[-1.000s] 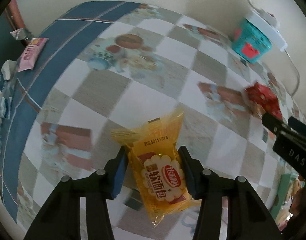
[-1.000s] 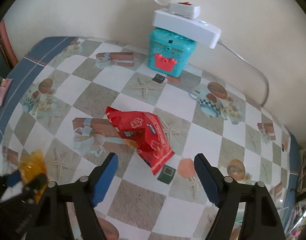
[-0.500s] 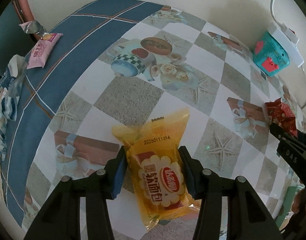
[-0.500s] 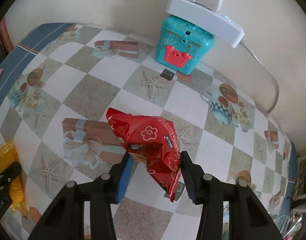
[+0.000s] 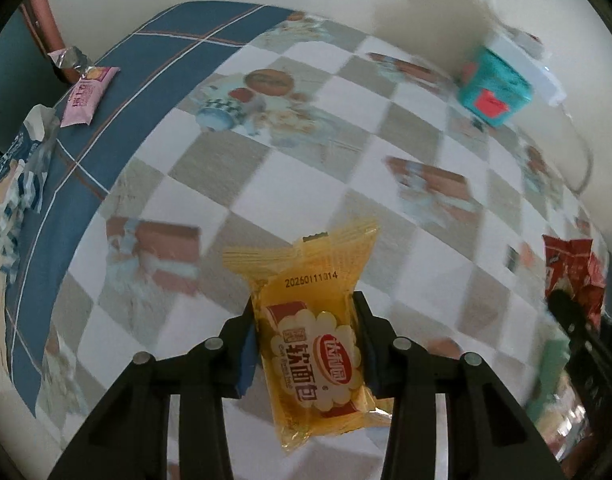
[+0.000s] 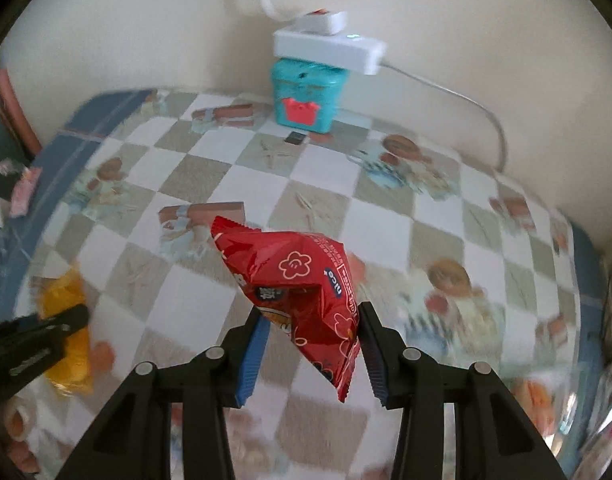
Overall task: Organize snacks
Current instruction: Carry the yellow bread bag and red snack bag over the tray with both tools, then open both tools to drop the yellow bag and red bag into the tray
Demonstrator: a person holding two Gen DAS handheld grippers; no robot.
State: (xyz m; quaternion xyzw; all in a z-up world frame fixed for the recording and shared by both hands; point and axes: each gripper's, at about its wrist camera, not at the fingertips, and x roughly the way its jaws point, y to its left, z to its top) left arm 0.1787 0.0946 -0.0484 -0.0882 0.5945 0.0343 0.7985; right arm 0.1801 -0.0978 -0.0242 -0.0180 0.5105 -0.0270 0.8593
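Observation:
A yellow bread packet [image 5: 314,344] with red and white print hangs between the blue pads of my left gripper [image 5: 306,310], which is shut on it above the checked tablecloth [image 5: 265,184]. My right gripper [image 6: 310,318] is shut on a crumpled red snack packet [image 6: 297,268], also held off the cloth. In the left wrist view the red packet [image 5: 570,272] shows at the right edge. In the right wrist view the yellow packet [image 6: 65,300] and the left gripper's fingers [image 6: 45,328] show blurred at the lower left.
A teal box [image 6: 306,96] stands against the back wall with a white power strip [image 6: 330,46] on top and a small black card [image 6: 295,138] in front. A pink packet [image 5: 87,96] and a blue-white packet [image 5: 17,176] lie on the cloth's blue border at left.
My right gripper shut on the red packet and raised it off the cloth. My left gripper kept hold of the yellow packet and rose with it; both views shifted.

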